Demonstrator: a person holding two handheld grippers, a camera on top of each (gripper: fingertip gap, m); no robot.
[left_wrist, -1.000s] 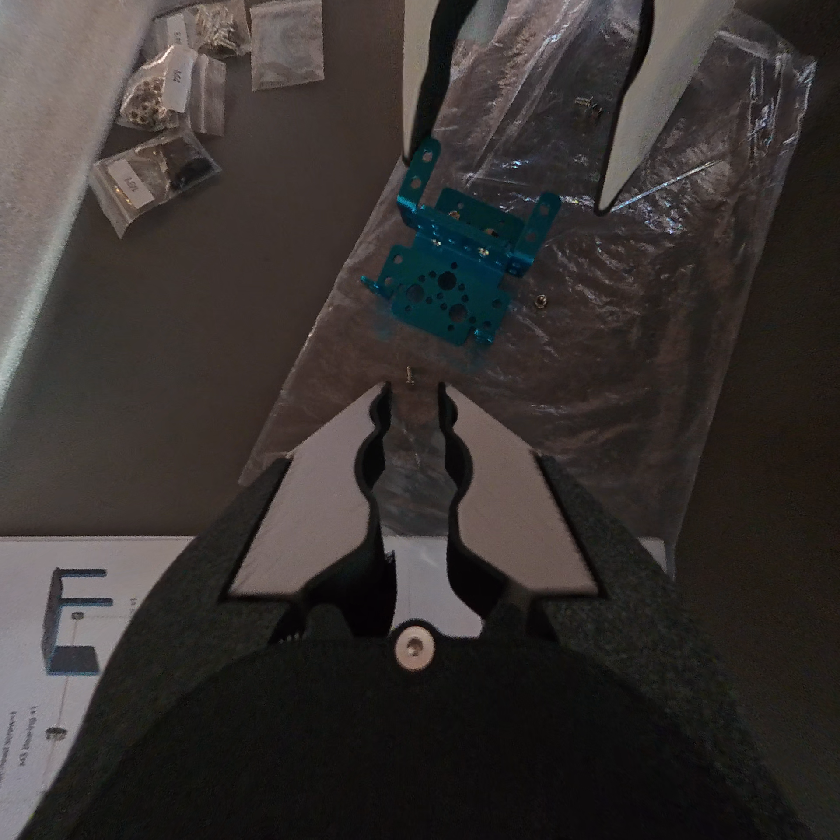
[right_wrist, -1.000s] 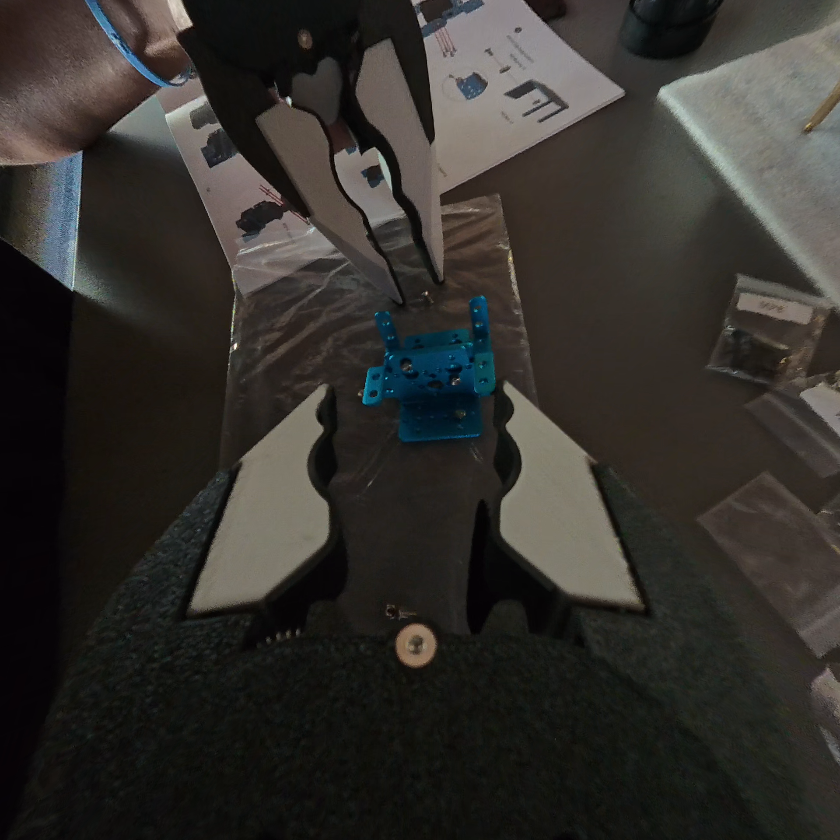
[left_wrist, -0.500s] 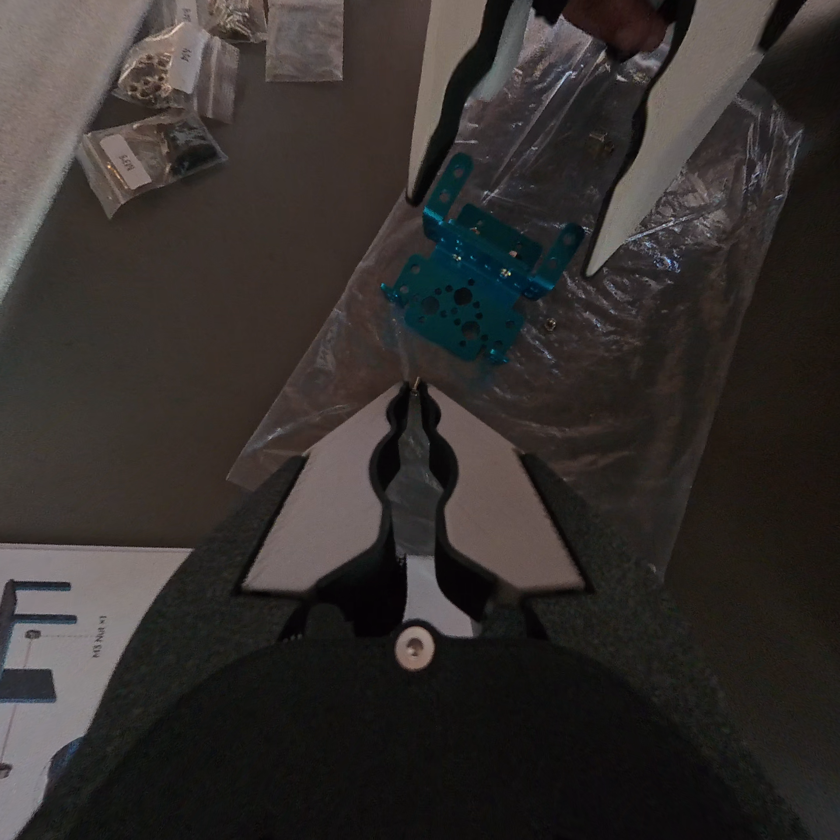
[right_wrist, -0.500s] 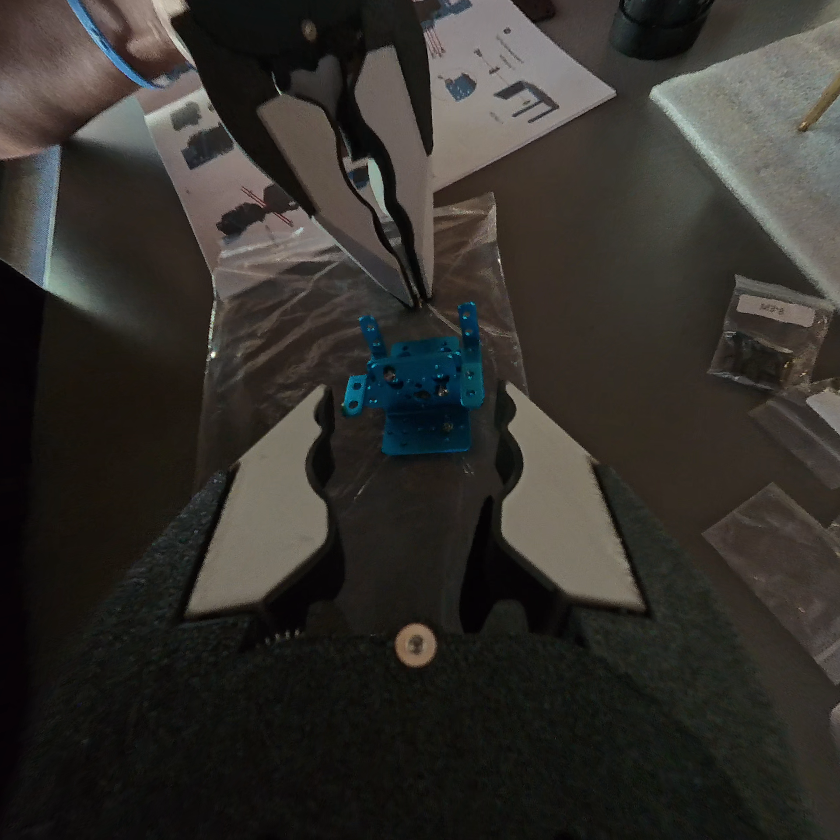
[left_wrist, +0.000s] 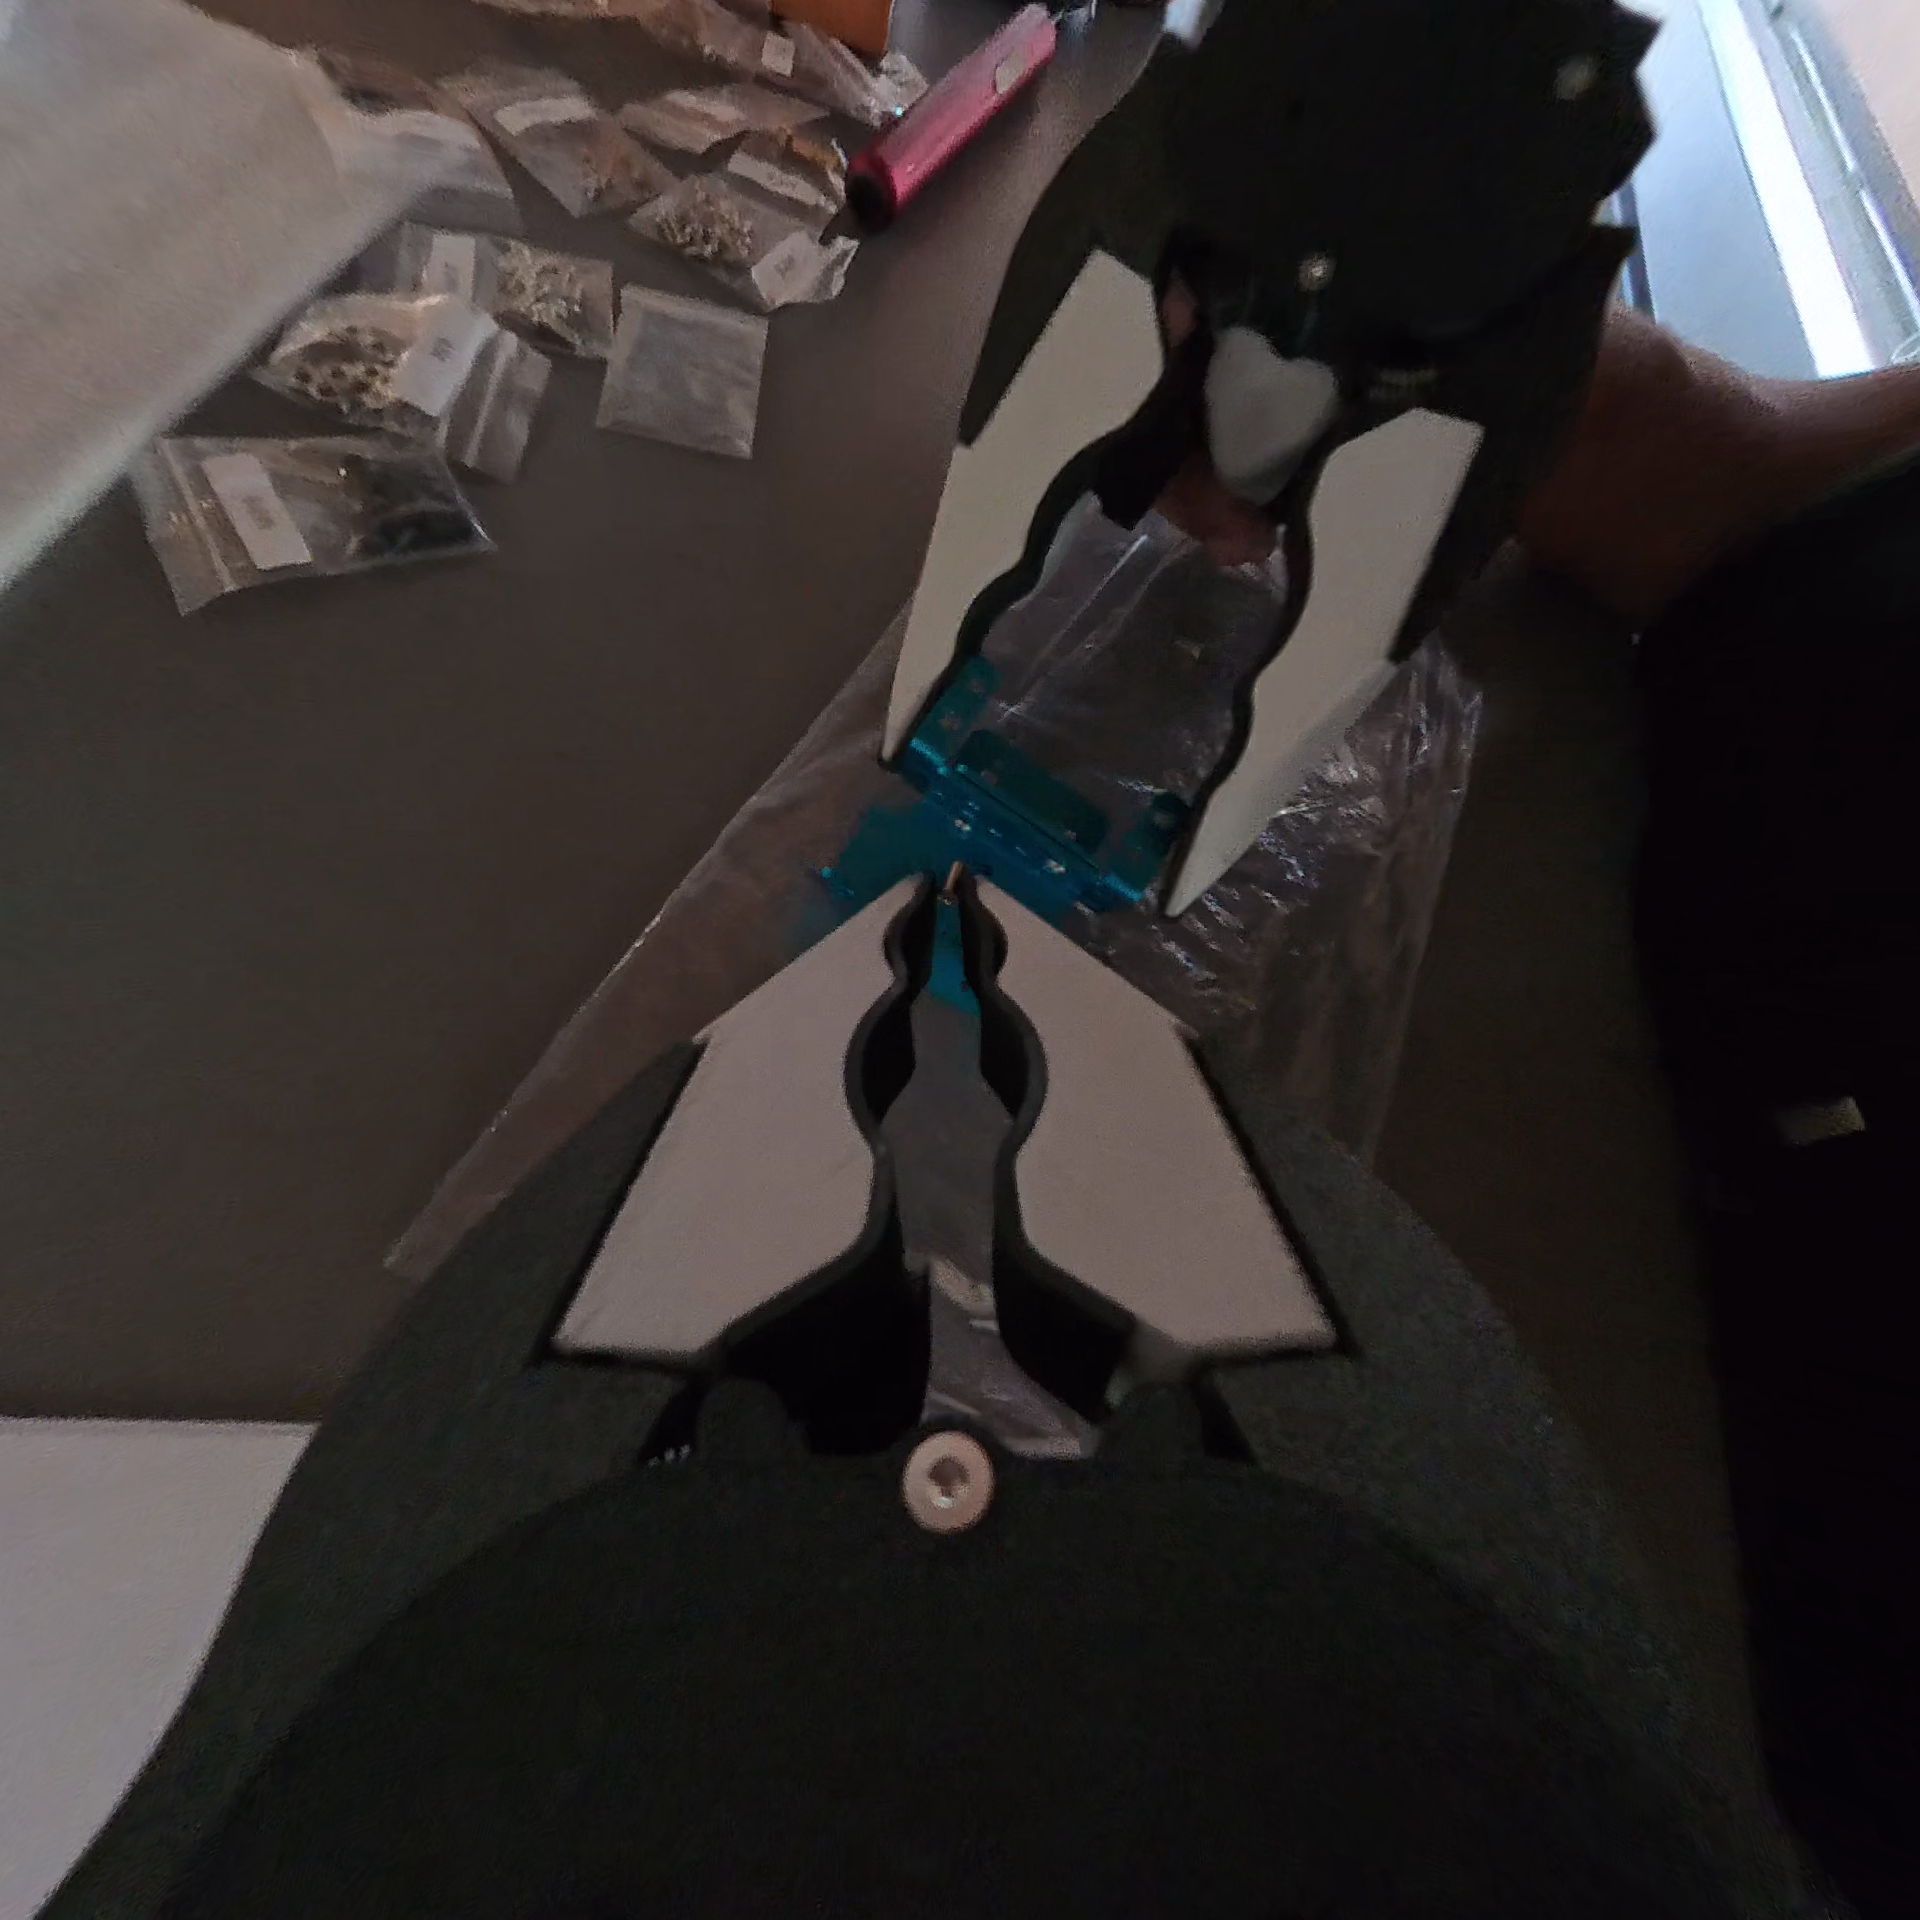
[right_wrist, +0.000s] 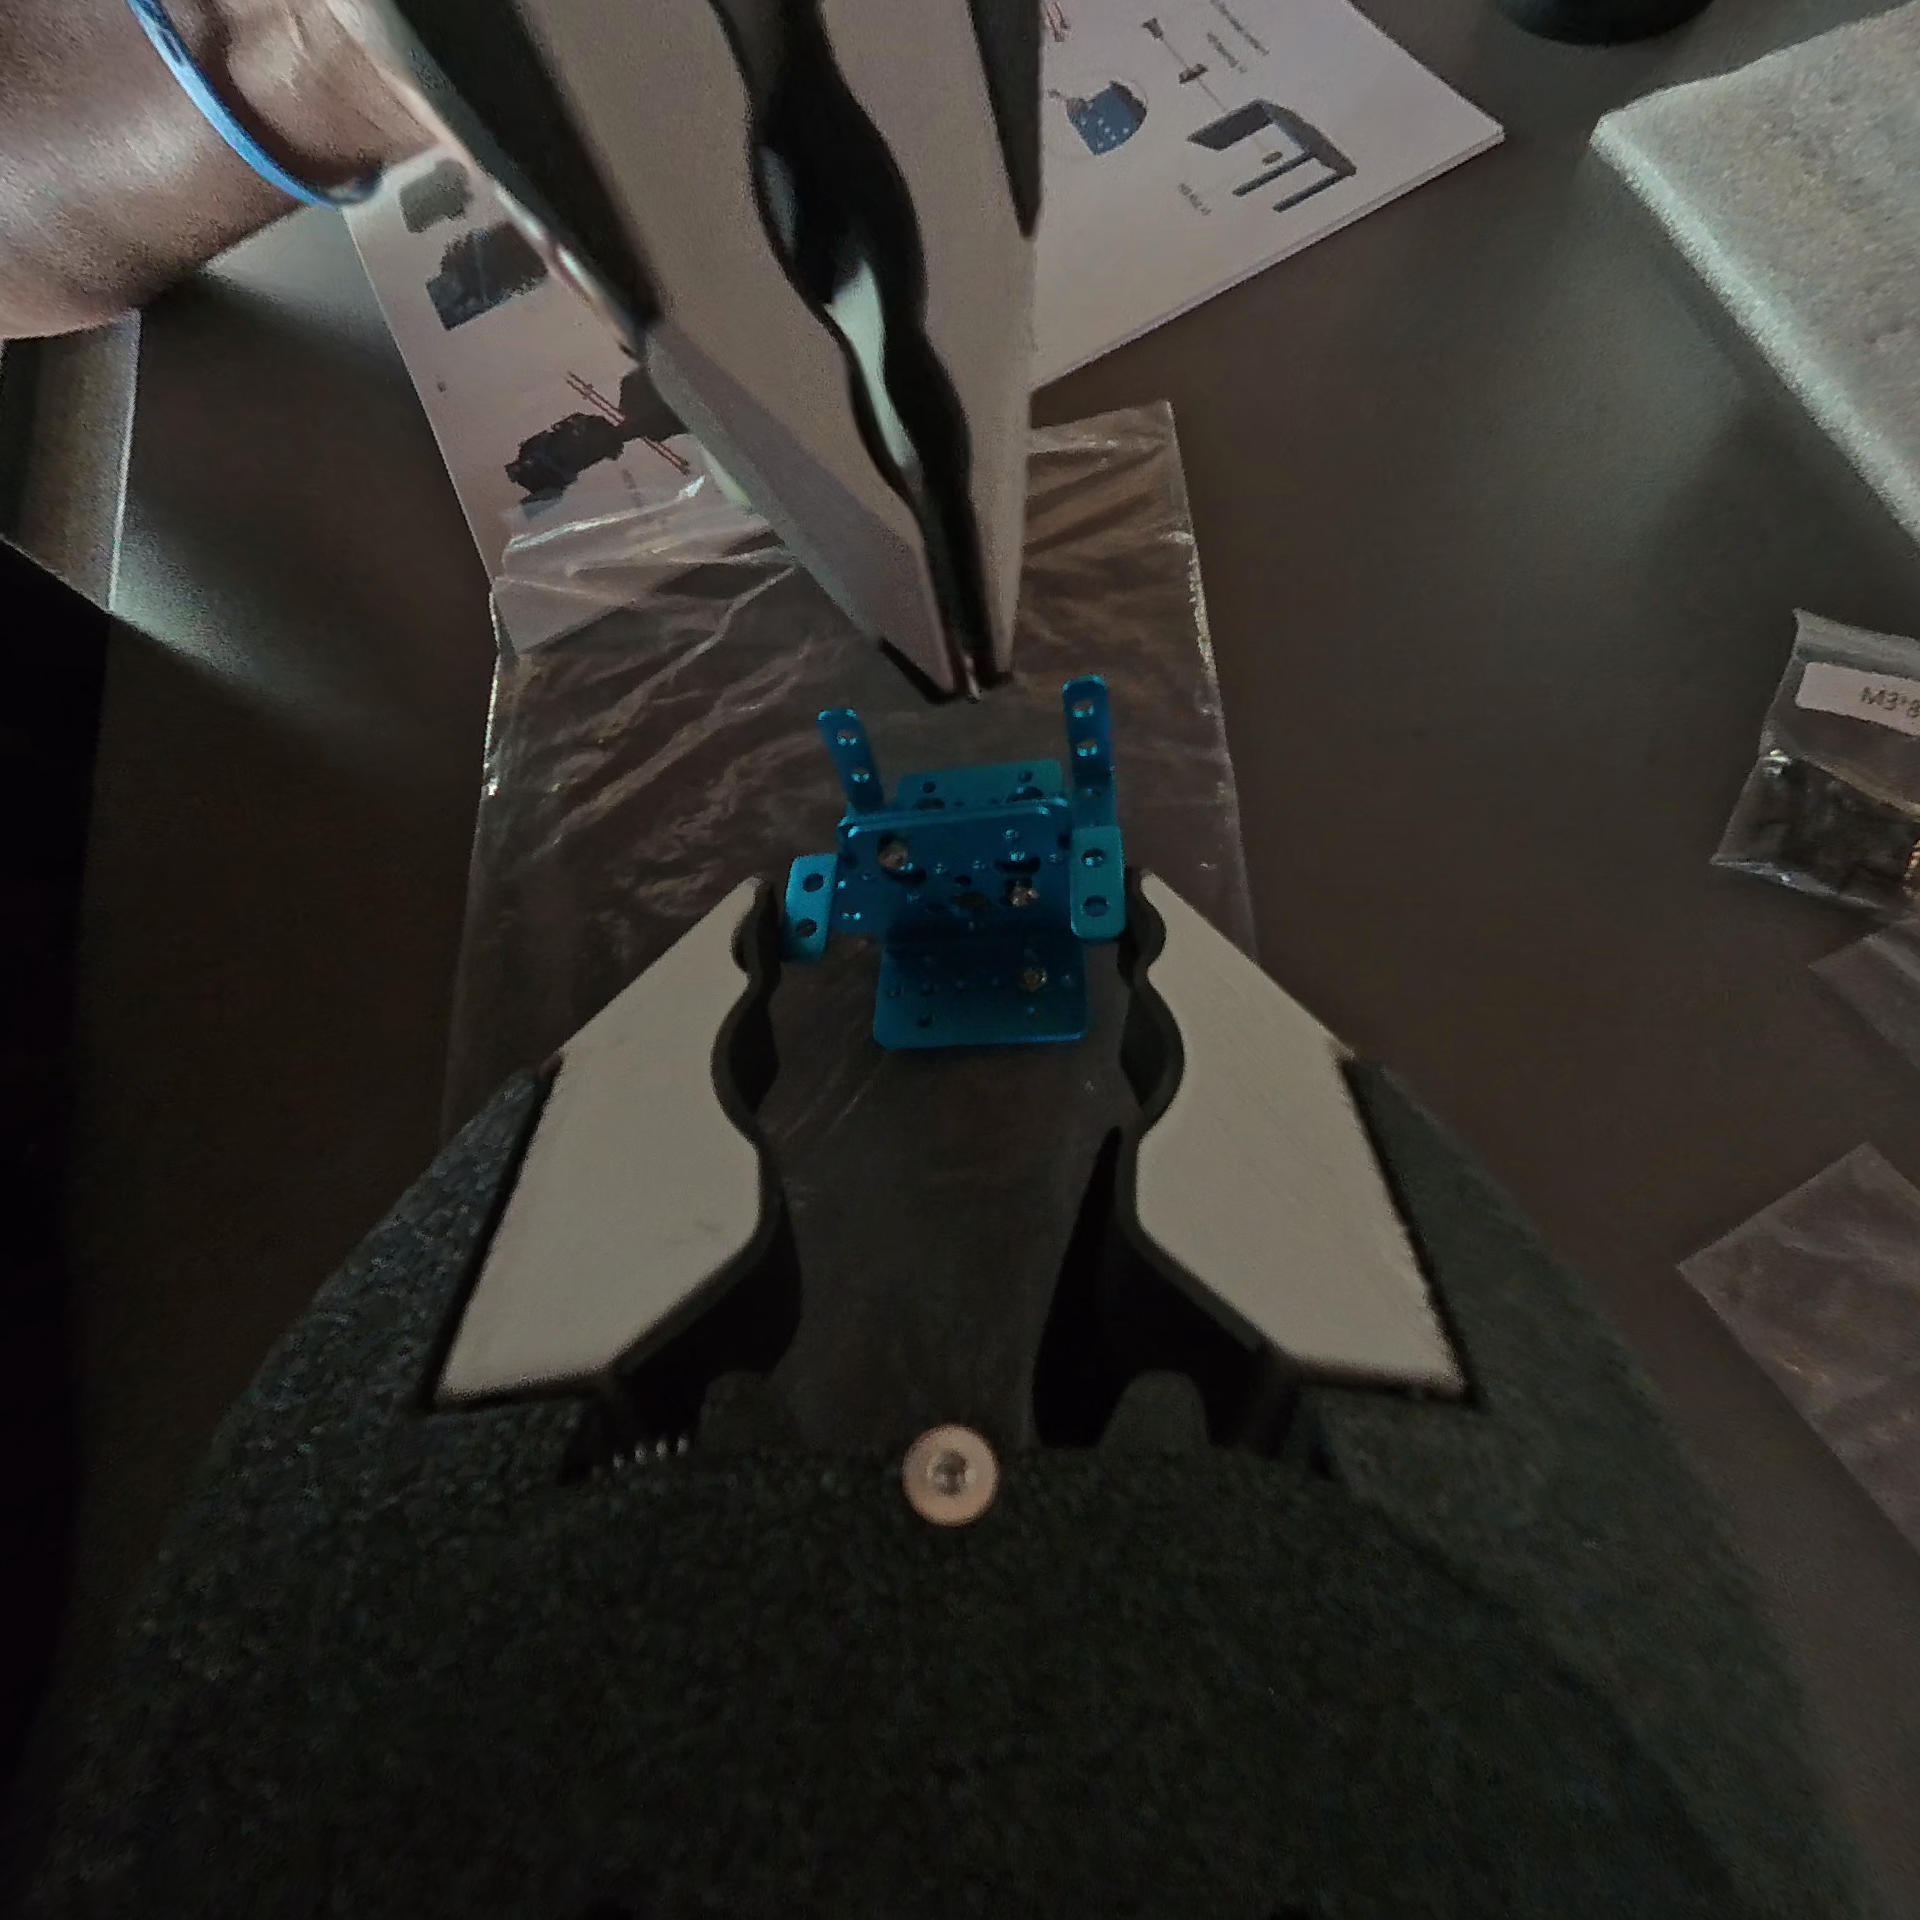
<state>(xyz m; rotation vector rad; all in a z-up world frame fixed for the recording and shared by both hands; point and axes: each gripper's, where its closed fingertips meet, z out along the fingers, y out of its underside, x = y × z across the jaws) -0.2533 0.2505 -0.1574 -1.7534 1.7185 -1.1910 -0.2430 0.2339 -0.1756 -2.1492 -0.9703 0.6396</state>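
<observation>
A grey tabletop (right_wrist: 1455, 540) carries a clear plastic bag (right_wrist: 665, 748) with a blue metal bracket (right_wrist: 966, 894) on it. The right gripper (right_wrist: 951, 914) has its fingers wide around the bracket; the left gripper (left_wrist: 948, 883) pinches a small screw (left_wrist: 950, 876) just above it

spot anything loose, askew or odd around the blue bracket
A few small screws lie loose on the clear plastic bag near the blue bracket. The bag is crumpled. The left gripper pinches one tiny screw; the right gripper is open.
</observation>
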